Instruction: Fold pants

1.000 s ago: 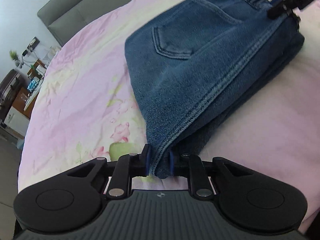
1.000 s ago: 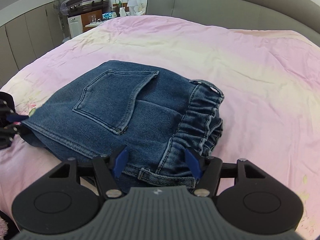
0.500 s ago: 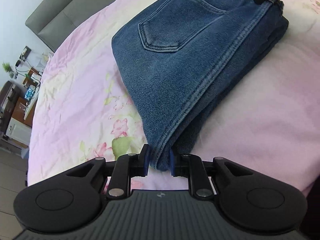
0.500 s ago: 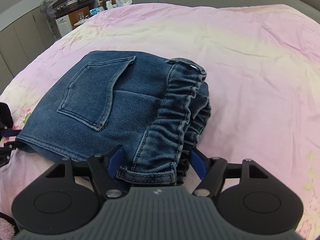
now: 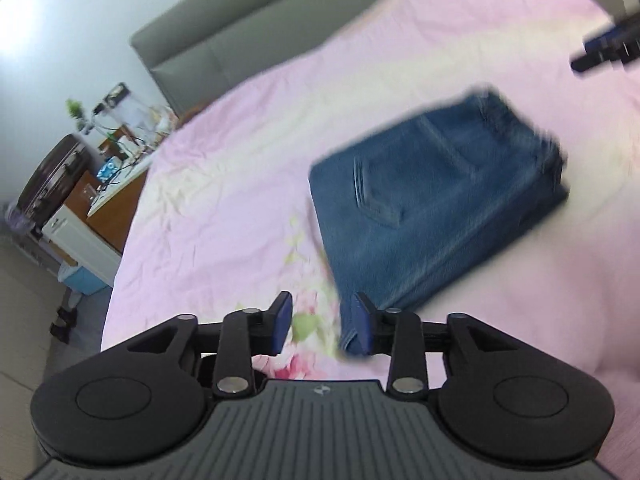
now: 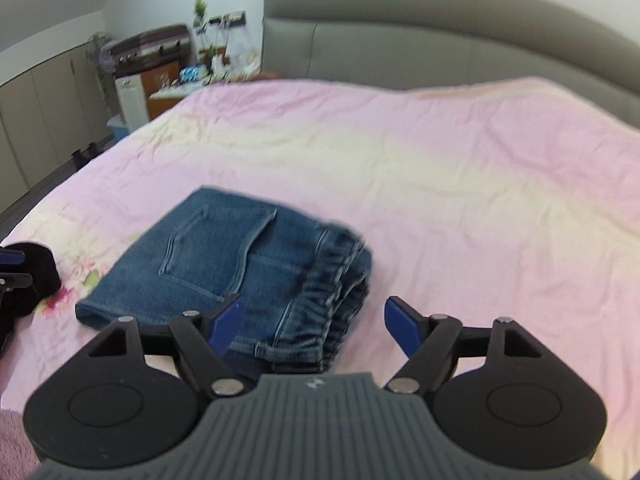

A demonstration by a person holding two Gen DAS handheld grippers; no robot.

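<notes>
The blue denim pants (image 5: 432, 204) lie folded into a compact stack on the pink bedsheet (image 5: 224, 208), back pocket up, elastic waistband at one end. My left gripper (image 5: 322, 322) hangs above the stack's near corner with its jaws opening and nothing between the pads. In the right wrist view the same pants (image 6: 240, 264) lie below my right gripper (image 6: 314, 326), raised over the waistband end, jaws opening and clear of the cloth. The right gripper's tip (image 5: 604, 46) shows at the left view's upper right. The left gripper (image 6: 16, 276) shows at the right view's left edge.
A grey padded headboard (image 6: 440, 36) runs along the far side of the bed. Beside the bed stand a wooden nightstand (image 5: 108, 208) with clutter, a dark suitcase (image 5: 48, 176), a white unit and a fan (image 6: 98, 52). Floor lies past the bed's left edge.
Both grippers let go of the folded pants, opened and rose away from them. The stack stays flat on the sheet and looks smaller and farther off in both views.
</notes>
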